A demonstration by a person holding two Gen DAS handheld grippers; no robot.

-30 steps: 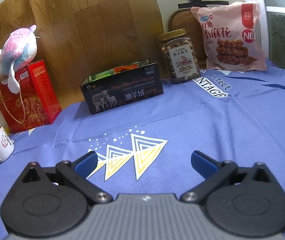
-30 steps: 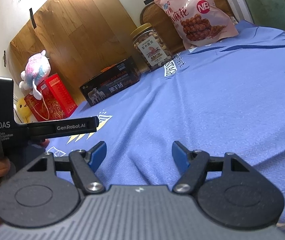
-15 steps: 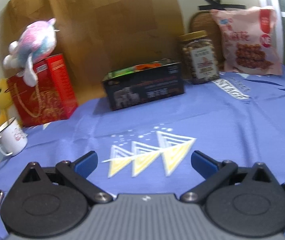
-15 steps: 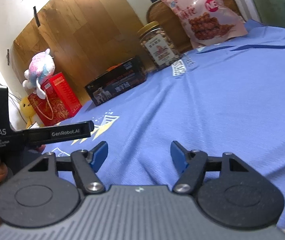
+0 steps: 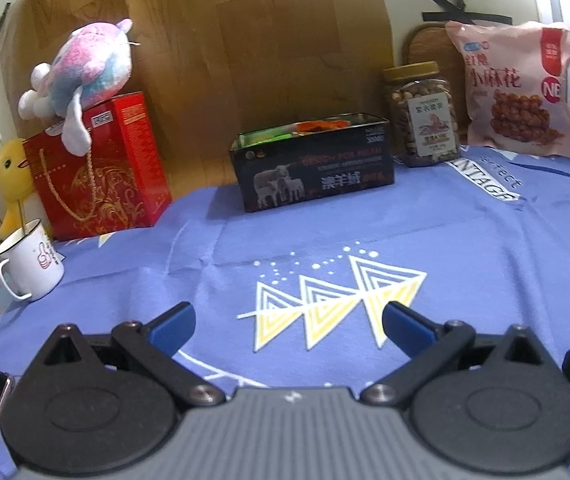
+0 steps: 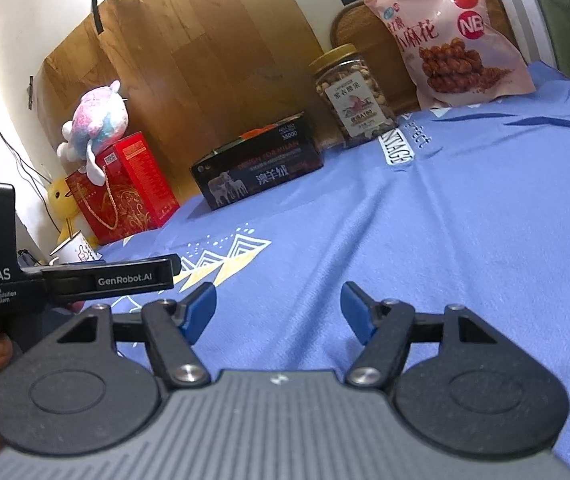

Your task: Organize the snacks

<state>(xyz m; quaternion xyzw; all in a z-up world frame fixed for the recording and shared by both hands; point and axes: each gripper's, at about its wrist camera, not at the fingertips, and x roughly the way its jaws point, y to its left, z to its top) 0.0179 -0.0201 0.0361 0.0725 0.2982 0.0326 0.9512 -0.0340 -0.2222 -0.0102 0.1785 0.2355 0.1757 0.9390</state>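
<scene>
Black open tin box [image 5: 312,162] with green and orange snacks, back centre on blue cloth [image 5: 465,248] | contents mostly hidden to my right wrist camera | left gripper [image 5: 288,322] and right gripper [image 6: 279,312] both spread, empty.

Both cameras sit low over the blue cloth [image 5: 465,248], looking forward toward the back wall. The left view faces the black box [image 5: 313,164] squarely from near; the right view, tilted, looks from farther right. Both share the box, nut jar [image 6: 351,96] and pink bag [image 6: 449,36].
</scene>
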